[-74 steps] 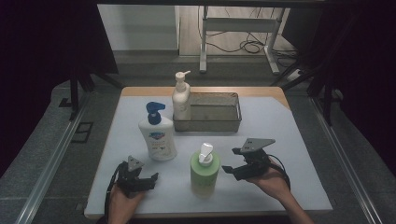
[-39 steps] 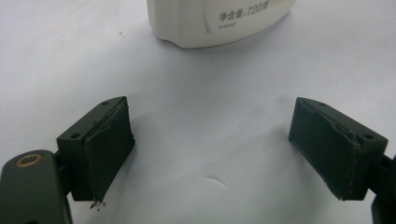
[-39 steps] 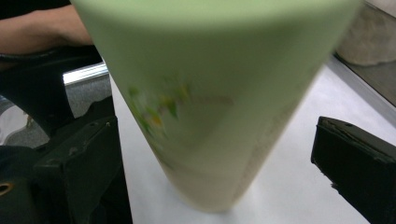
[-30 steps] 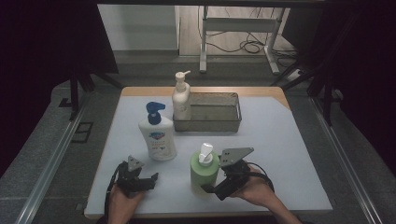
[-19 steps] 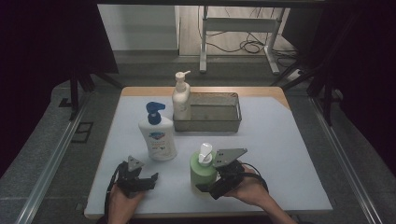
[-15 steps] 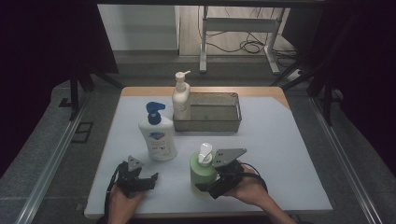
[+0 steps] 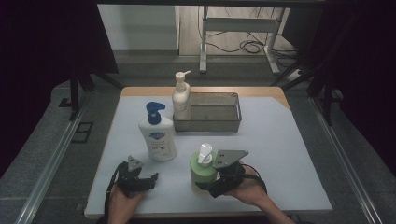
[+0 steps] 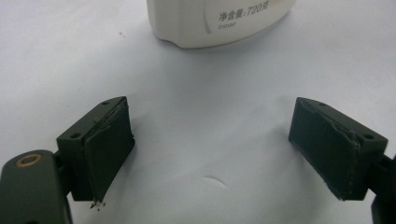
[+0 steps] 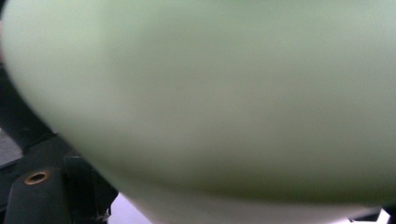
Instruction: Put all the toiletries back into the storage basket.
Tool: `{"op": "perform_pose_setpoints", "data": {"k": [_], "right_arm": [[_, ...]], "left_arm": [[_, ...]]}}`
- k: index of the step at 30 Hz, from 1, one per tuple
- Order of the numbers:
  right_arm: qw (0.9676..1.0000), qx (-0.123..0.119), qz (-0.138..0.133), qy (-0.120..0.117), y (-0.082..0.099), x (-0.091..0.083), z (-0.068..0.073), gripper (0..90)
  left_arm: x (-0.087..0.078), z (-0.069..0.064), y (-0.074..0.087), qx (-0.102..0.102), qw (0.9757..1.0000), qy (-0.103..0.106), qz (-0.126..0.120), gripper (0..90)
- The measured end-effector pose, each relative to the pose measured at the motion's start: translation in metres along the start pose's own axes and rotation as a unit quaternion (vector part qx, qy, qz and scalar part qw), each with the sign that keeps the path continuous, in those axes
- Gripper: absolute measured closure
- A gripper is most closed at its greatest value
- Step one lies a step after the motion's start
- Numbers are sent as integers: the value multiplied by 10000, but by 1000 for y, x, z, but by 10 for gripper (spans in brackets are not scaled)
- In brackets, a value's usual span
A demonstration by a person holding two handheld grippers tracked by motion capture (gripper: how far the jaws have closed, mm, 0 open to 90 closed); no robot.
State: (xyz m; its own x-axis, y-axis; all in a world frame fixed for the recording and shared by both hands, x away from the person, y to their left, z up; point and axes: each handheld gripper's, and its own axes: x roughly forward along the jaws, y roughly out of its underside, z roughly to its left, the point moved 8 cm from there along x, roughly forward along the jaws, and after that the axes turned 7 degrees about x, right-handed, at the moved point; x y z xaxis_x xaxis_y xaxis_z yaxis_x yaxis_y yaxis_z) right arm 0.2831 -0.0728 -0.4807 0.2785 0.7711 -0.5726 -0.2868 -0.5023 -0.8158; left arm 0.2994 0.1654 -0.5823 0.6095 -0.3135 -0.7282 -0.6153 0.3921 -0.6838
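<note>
Green and round, the squat plastic pump bottle (image 7: 203, 173) stands at six o'clock on the table (image 7: 280, 154), your right gripper (image 7: 215, 185) just closing around its body, so clamp low and level; left gripper (image 8: 219, 154) gapes empty.

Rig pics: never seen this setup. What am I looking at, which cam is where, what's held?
No robot: a person holds a two-jaw gripper in each hand. The high view looks down on the table. Each of the other two cameras rides on a gripper.

On the table: a white bottle, a cream bottle beside a metal tray, and a green bottle.

The left gripper is open over bare table. The right gripper has been closing around the green bottle; a firm grip can't be confirmed.
</note>
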Motion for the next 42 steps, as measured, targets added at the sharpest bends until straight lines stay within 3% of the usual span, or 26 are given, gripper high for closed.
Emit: {"op": "perform_pose_setpoints", "data": {"k": [26, 42], "right_arm": [[9981, 396, -126, 456, -18, -7, -35, 123], [9954, 466, -237, 802, -38, -7, -59, 124]], "left_arm": [[0, 0, 0, 14, 10000, -4, -6, 130], [0, 0, 0, 12, 10000, 2, 0, 130]]}}
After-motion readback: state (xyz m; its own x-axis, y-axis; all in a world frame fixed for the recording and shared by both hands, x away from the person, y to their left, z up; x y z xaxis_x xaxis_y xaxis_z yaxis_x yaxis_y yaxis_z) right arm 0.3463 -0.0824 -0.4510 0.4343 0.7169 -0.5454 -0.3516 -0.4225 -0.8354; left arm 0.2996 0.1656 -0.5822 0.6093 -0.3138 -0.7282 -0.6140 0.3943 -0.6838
